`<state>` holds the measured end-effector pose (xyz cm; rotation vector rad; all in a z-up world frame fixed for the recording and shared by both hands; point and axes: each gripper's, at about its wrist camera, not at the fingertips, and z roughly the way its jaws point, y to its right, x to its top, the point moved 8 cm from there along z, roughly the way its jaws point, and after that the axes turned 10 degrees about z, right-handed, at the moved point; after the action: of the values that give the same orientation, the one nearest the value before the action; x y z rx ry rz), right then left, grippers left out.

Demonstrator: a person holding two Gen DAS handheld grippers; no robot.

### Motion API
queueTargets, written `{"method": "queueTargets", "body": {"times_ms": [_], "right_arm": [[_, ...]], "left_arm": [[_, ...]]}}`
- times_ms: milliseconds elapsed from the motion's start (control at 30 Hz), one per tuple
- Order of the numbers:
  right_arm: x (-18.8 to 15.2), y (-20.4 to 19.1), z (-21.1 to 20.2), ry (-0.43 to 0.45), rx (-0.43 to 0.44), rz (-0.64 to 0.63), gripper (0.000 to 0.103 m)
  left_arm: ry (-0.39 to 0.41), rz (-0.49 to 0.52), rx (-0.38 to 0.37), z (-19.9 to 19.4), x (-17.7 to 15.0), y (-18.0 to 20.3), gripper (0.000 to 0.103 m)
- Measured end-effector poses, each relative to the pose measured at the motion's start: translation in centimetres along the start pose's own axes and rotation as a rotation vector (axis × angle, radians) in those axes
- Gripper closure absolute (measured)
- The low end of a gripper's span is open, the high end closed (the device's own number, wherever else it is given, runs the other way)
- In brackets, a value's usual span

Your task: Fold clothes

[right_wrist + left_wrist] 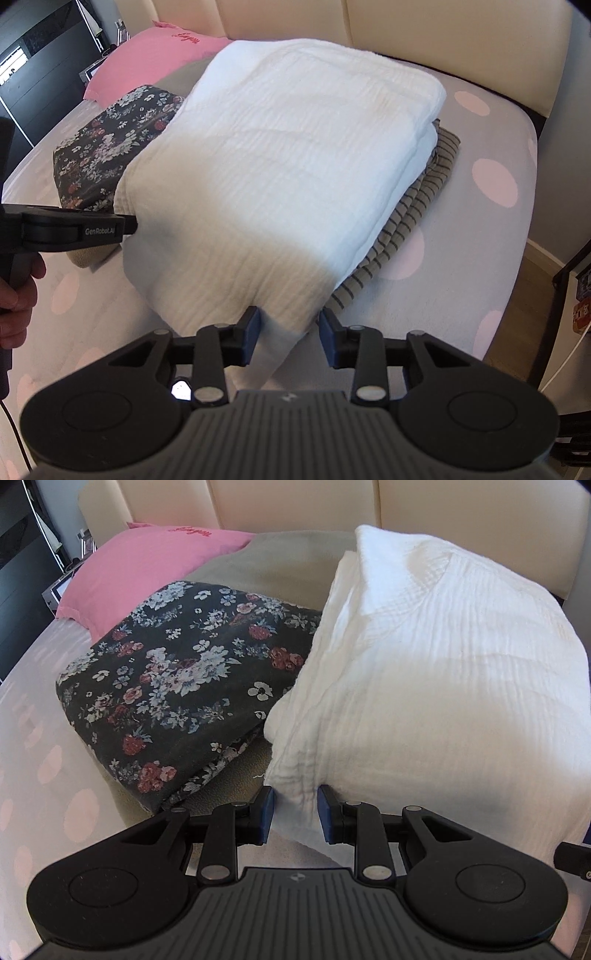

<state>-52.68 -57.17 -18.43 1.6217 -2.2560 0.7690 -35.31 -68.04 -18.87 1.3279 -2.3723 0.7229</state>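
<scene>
Folded white cloth lay on the bed, over a striped garment showing at its right edge. Beside it on the left, a folded floral garment, touching the cloth's edge. Behind that, a pink pillow against the cream headboard.

Left gripper partly open, near left corner of the cloth between its blue pads; pads at the fabric's sides, firm pinch not certain. Seen from the right camera, reached in from the left edge, held by a hand.

Right gripper partly open, near right corner of the cloth between the pads; left pad on the fabric, right pad just clear of it.
</scene>
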Motion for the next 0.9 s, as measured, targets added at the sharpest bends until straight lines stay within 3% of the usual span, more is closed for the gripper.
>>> {"method": "queueTargets", "body": {"times_ms": [200, 400, 500, 633, 900], "right_arm": [[0.2, 0.2, -1.9, 0.035, -0.004, -0.007, 0.062], [2.4, 0.6, -5.5, 0.12, -0.003, -0.003, 0.051], [3.9, 0.8, -7.9, 0.183, 0.003, -0.015, 0.038], [4.6, 1.3, -10.7, 0.258, -0.012, -0.032, 0.038], [2.9, 2.6, -14.1, 0.279, 0.017, -0.006, 0.038]], "left_arm": [[0.063, -0.055, 0.02, -4.1, -0.2, -1.0, 0.078], [0.131, -0.098, 0.011, -10.0, -0.5, -0.3, 0.062], [0.15, -0.127, -0.004, -12.6, -0.7, 0.3, 0.057], [0.206, -0.162, 0.019, -15.7, -1.0, 0.5, 0.051], [0.311, -0.218, 0.125, -20.5, -1.6, 1.0, 0.04]]}}
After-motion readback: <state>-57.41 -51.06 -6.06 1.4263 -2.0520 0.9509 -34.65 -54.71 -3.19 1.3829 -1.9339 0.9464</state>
